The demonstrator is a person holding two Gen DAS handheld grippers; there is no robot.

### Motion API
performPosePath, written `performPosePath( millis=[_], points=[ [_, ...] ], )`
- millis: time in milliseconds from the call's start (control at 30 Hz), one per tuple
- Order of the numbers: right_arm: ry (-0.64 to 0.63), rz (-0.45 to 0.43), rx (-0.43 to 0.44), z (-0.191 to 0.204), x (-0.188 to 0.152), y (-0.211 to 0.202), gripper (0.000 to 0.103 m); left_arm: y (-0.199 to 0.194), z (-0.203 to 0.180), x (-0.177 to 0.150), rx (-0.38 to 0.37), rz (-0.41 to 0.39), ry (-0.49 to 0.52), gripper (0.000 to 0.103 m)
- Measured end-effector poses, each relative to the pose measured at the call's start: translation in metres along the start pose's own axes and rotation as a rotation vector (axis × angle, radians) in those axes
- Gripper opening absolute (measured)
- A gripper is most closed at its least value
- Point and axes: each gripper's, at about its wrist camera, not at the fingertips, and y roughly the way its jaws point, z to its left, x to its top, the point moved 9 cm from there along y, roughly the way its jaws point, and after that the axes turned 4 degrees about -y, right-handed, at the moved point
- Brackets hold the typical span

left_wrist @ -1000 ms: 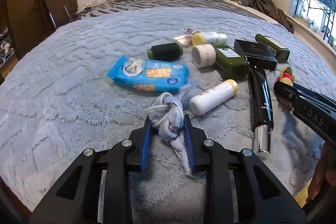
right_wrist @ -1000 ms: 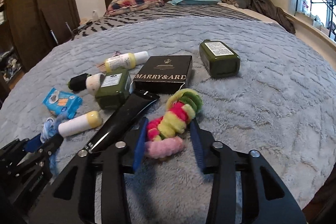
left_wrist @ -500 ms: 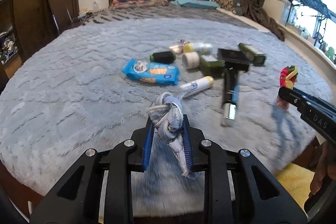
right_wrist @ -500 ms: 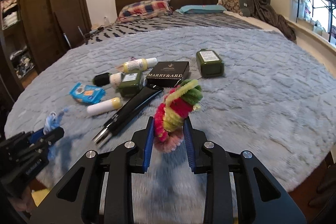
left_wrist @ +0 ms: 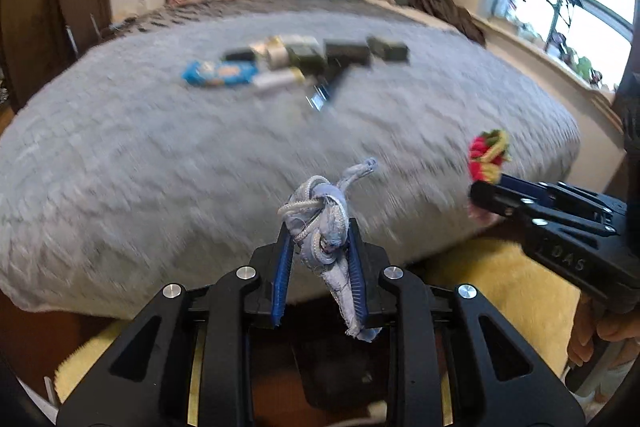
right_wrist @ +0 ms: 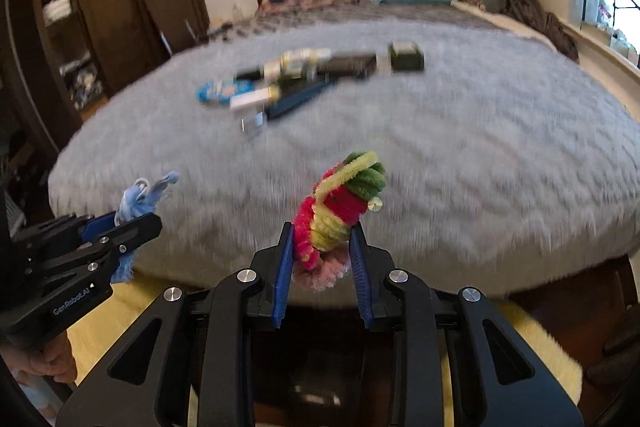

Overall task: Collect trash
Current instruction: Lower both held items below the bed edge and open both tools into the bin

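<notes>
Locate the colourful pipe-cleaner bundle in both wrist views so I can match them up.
Left wrist view: the pipe-cleaner bundle is at the right edge, clamped at the tip of the right tool, just off the bed's near edge.
Right wrist view: bottom centre, held between the tool's blue pads.
Shared landmark: the blue wipes pack on the grey blanket.

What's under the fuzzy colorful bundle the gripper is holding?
The colorful pipe-cleaner bundle hangs in the right gripper, off the bed. Below it are the grey blanket's edge and a yellow rug; the gripper body hides the floor directly underneath.
</notes>
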Motion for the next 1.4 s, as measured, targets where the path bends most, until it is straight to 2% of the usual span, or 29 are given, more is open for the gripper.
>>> performPosePath(
  millis=[300, 467, 600, 767, 833, 867, 900, 967, 1067, 1133, 1300, 1400],
  points=[
    [0.045, 0.202, 0.082, 0.009, -0.062, 0.044, 0.029, 0.042, -0.011, -0.066, -0.025, 0.2, 0.03, 0.025],
    [0.043, 0.313, 0.107, 0.015, -0.091, 0.069, 0.029, 0.085, 0.0, -0.108, -0.048, 0.358, -0.028, 0.025],
    [0.054, 0.404, 0.106, 0.015, -0.119, 0.095, 0.029, 0.103, 0.001, -0.127, -0.05, 0.426, -0.033, 0.026],
    [0.076, 0.446, 0.107, 0.011, -0.133, 0.105, 0.031, 0.116, -0.001, -0.14, -0.059, 0.473, -0.041, 0.027],
    [0.082, 0.445, 0.103, 0.009, -0.133, 0.106, 0.033, 0.121, 0.001, -0.142, -0.053, 0.478, -0.044, 0.031],
    [0.084, 0.442, 0.101, 0.007, -0.131, 0.106, 0.038, 0.122, 0.002, -0.143, -0.05, 0.478, -0.046, 0.033],
    [0.087, 0.439, 0.097, 0.005, -0.129, 0.106, 0.046, 0.118, 0.001, -0.148, -0.049, 0.475, -0.047, 0.038],
    [0.094, 0.428, 0.095, 0.0, -0.123, 0.105, 0.054, 0.119, 0.002, -0.148, -0.044, 0.467, -0.047, 0.043],
    [0.091, 0.395, 0.059, -0.008, -0.109, 0.099, 0.055, 0.112, 0.007, -0.139, -0.032, 0.451, -0.043, 0.048],
    [0.074, 0.333, 0.011, -0.015, -0.093, 0.087, 0.057, 0.106, 0.009, -0.129, -0.021, 0.425, -0.042, 0.055],
    [0.048, 0.109, -0.105, -0.035, -0.031, 0.04, 0.087, 0.077, 0.018, -0.085, 0.0, 0.293, -0.041, 0.074],
    [0.03, 0.02, -0.159, -0.045, 0.0, 0.02, 0.095, 0.057, 0.022, -0.053, 0.015, 0.198, -0.032, 0.081]
  ],
)
